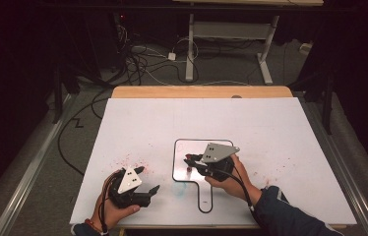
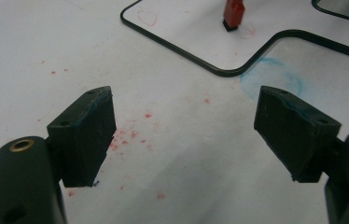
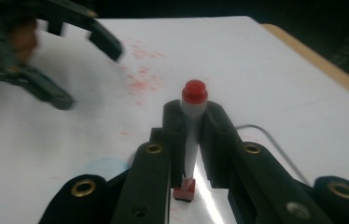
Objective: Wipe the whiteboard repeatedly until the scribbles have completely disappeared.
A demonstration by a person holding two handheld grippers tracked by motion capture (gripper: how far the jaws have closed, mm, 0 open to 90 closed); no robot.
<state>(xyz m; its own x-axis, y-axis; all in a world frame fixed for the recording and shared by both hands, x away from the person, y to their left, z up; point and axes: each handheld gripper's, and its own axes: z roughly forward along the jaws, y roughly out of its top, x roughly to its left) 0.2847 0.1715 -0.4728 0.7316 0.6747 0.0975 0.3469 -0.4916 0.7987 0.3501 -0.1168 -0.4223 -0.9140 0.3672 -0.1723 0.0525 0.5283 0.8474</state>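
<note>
A white tabletop [image 1: 280,147] carries a small paddle-shaped whiteboard with a thin black rim and a short handle [image 1: 184,169], which serves here as the landmark. The right gripper [image 1: 192,160] hovers over the lower middle of that whiteboard, its jaws clamped on a grey marker with a red end cap and a red tip holder [image 3: 192,135]. The marker stands nearly upright with its tip [image 3: 184,192] at or just above the board's glossy surface (the pictures do not settle whether it touches).

The left gripper [image 1: 147,179] rests to the left of the whiteboard, off its rim, jaws held wide apart with nothing between them; in its own view the bare tabletop shows in the gap.

Progress, as a judgement: the marker is already picked up and set against the board, so the grasp is done and the drawing or writing looks under way. A faint red loop [image 2: 147,17] sits near one corner of the board, and faint red smudging lies beside the marker tip. Scattered red specks [image 1: 135,161] lie on the tabletop left of the board, and a pale blue circular smear [image 2: 270,77] lies just outside the board's rim near its handle.

No brand, label or legible writing can be read anywhere; a tiny dark mark at the edge of the left gripper view is too small to tell.
</note>
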